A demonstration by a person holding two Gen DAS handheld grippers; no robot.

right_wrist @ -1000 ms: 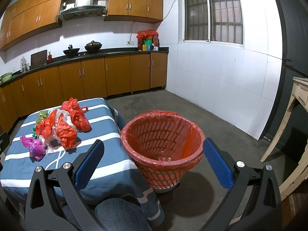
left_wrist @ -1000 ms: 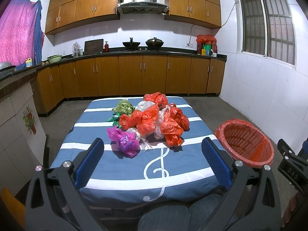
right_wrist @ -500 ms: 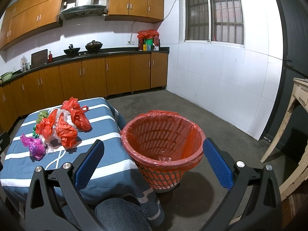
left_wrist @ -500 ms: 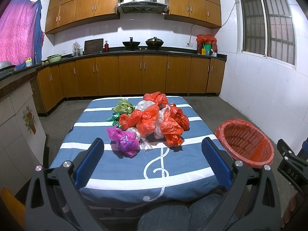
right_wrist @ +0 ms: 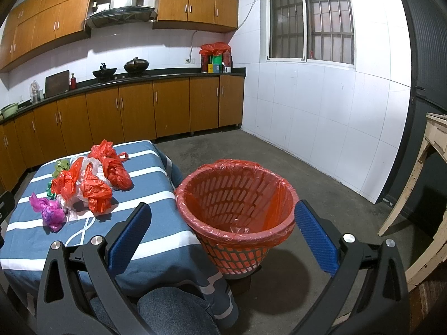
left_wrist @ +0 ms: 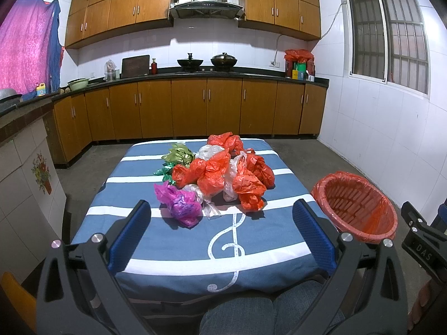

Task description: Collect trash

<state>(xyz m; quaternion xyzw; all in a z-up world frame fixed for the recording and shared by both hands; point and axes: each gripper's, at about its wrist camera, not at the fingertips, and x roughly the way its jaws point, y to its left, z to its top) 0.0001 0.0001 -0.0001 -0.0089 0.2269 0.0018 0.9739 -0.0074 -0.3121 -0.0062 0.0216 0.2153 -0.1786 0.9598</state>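
Observation:
A pile of crumpled plastic bags, red, white, green and one purple bag, lies mid-table on a blue striped cloth. The pile also shows in the right wrist view. A red basket lined with a red bag stands on the floor right of the table; it also shows in the left wrist view. My left gripper is open and empty, held short of the pile at the table's near edge. My right gripper is open and empty, facing the basket.
Wooden kitchen cabinets and a dark counter run along the back wall. A tiled wall stands right of the basket. A pale wooden table leg is at far right. My knee in jeans is below the table edge.

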